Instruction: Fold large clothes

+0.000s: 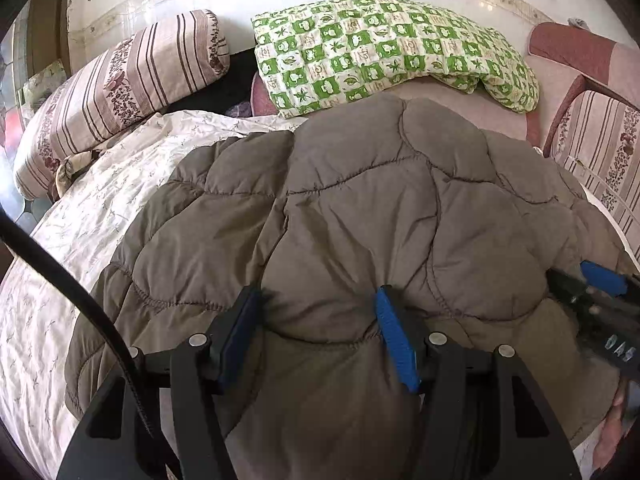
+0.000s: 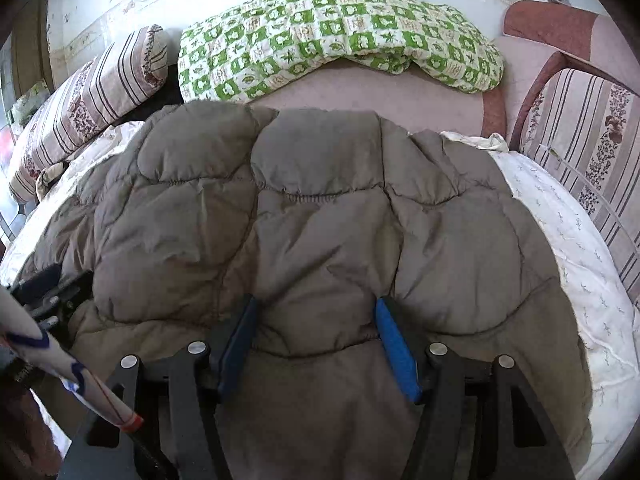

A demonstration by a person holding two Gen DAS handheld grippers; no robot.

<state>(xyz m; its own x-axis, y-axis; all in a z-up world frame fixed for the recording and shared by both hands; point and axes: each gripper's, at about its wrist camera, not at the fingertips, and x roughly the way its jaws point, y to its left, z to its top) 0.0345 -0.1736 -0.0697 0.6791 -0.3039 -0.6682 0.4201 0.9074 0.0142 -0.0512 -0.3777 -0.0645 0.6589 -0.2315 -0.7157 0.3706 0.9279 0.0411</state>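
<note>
The brown quilted jacket lies flat on the white sheet, and its long axis runs from my claws away toward the green checked blanket. My left gripper stands spread with a puff of jacket between its 2 blue fingers; whether they press it I cannot tell. My right gripper stands the same, beside the left one.

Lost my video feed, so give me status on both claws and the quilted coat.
Left claw and right claw open, straddling puffs of the brown quilted coat. Coat lies bunched on the white sheet. Nothing in the way.
</note>
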